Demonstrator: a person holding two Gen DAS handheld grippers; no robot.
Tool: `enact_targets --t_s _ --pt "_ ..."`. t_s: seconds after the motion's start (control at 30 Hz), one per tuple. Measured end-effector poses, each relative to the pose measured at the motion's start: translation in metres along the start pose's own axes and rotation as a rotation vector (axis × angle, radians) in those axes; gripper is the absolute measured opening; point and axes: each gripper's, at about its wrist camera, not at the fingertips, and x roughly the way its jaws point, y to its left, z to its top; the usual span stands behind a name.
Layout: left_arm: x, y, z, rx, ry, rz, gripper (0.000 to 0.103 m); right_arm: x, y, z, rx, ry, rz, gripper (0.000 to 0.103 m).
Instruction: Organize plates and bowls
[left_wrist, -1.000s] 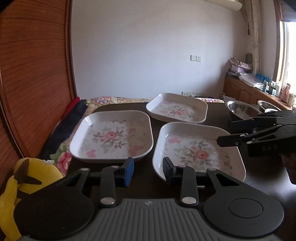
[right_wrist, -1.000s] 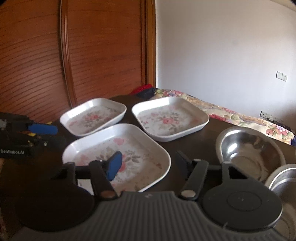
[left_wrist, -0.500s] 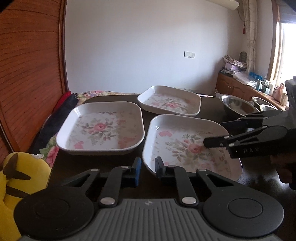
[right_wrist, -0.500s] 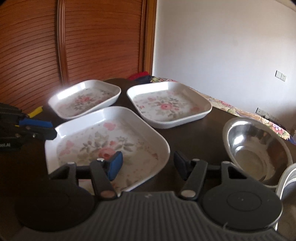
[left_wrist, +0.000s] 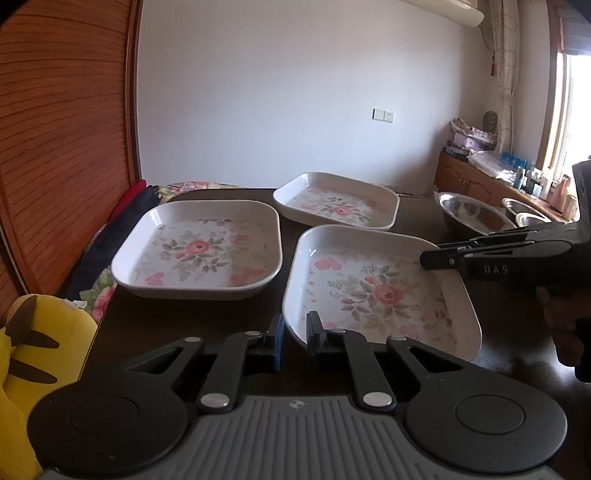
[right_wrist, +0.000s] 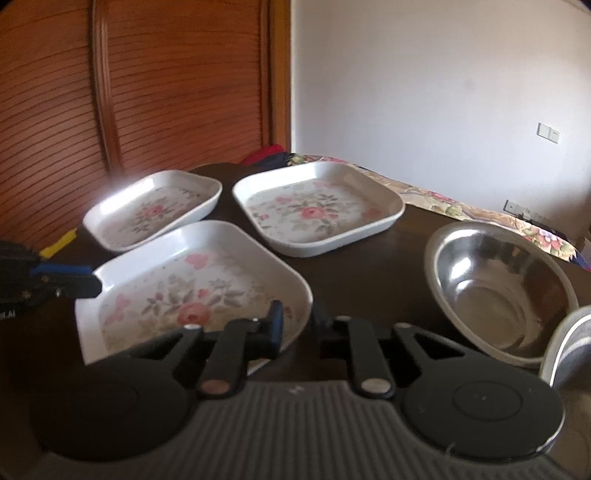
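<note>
1. A yellow plush (left_wrist: 22, 354) sits off the table's left edge, beside a folded floral cloth (left_wrist: 99, 291).
2. Toward the left edge of the dark table (left_wrist: 166, 325) lies the left plate (left_wrist: 199, 251): white, square with rounded corners, shallow raised walls, a pink rose with grey-green leaves printed in the middle.
3. My left claw (left_wrist: 293, 334) is narrow, its blue pad outside and its black pad inside the near-left corner of the near plate (left_wrist: 380, 291); the pads look pressed to the rim, so I am holding that plate.
4. The near plate has the same white body and rose print as the others, with scattered pink petals round the centre. It sits at the table's near edge, just beside the left plate, a thin strip of table between them.
5. The far plate (left_wrist: 338, 201) lies behind both, toward the far edge, again white and floral, set apart from the near plate.
6. My right claw (right_wrist: 297, 325) straddles the near plate's right corner, blue pad over the plate's inside, black pad outside. It is narrow on the rim, gripping the plate; this view is slightly blurred.
7. A steel bowl (right_wrist: 498, 288), shiny and round, stands to the right of the plates, near my right claw, with another bowl rim (right_wrist: 565, 343) at the right edge.
</note>
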Motion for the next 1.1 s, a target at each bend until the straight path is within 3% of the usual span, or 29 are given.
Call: enact_targets --t_s 0.57,1.1 --pt "-0.06 -0.034 -0.003 0.008 -0.124 0.009 0.024 -0.056 -0.002 0.001 0.048 -0.14 -0.026 0.011" --pt "-0.074 -0.048 -0.041 -0.028 -0.083 0.004 0.024 -0.075 0.001 -0.032 0.072 -0.13 -0.018 0.011"
